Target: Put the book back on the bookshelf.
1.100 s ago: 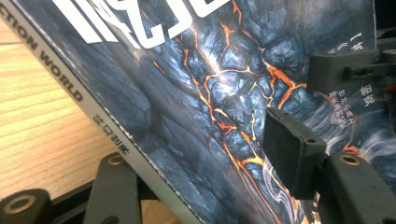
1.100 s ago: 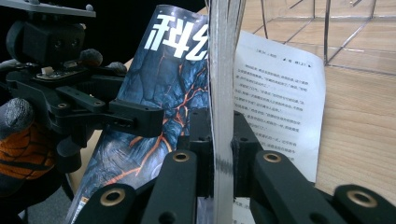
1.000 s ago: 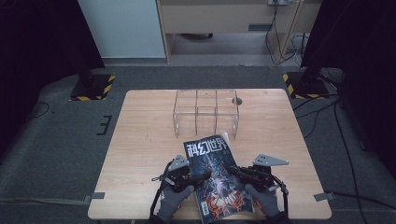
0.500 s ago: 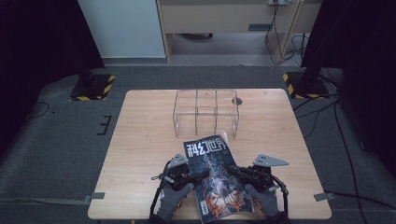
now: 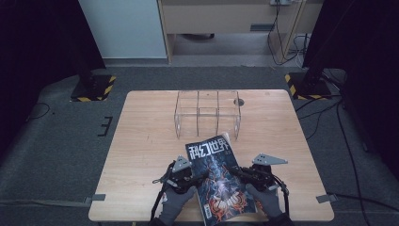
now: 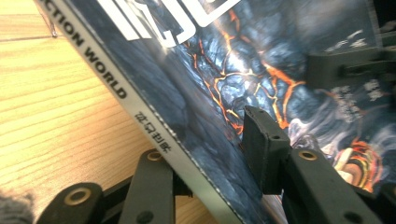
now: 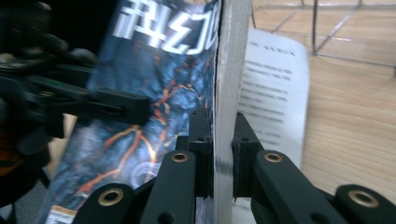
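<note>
Nearest the bench's (image 5: 141, 141) front edge, both claws hold the magazine (image 5: 219, 181) off the wood: left claw (image 5: 195, 179) pinched on its spine side, one jaw on the cover, one beneath; right claw (image 5: 237, 172) clamped tight on the opposite open edge. Magazine's long axis runs front to back, title end tilted up toward the clear wire-frame rack (image 5: 207, 115), which stands straight ahead, mid-bench. Both claws about equally near it.
</note>
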`<control>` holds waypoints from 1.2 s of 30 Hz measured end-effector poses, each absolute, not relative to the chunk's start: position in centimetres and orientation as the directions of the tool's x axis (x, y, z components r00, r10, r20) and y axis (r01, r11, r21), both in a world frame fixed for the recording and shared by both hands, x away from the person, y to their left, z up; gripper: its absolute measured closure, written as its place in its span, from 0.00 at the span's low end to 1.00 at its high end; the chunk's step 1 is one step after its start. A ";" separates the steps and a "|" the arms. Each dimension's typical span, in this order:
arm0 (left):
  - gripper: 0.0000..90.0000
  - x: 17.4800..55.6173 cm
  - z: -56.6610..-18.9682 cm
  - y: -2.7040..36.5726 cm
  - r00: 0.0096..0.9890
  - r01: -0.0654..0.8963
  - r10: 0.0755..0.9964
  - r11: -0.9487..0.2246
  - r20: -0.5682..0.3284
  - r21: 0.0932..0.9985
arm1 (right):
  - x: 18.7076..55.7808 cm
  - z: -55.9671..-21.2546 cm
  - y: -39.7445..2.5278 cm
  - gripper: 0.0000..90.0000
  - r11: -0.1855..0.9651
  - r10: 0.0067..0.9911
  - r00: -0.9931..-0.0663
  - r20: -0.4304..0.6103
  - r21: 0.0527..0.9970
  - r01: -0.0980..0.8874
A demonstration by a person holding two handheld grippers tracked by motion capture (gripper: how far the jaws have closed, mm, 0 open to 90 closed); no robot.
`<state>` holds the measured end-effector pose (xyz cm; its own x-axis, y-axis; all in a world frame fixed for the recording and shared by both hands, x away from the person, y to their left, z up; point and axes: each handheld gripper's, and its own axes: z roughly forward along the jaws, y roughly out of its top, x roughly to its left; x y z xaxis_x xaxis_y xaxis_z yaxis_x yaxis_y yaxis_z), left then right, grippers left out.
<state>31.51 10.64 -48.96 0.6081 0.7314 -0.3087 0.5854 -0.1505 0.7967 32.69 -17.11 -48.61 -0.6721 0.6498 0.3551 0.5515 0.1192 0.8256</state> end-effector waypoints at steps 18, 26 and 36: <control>0.85 31.1 -45.5 11.0 0.632 0.541 0.717 -0.134 -0.295 0.830 | 34.7 -49.4 -17.2 0.60 0.088 0.668 -0.632 0.392 0.802 0.590; 0.91 30.6 -43.8 11.4 0.651 0.532 0.694 -0.126 -0.309 0.838 | 35.0 -49.5 -17.0 0.48 0.069 0.654 -0.635 0.411 0.804 0.591; 0.91 30.1 -42.8 11.7 0.668 0.512 0.675 -0.115 -0.311 0.851 | 35.1 -48.9 -18.3 0.43 0.009 0.694 -0.610 0.382 0.843 0.538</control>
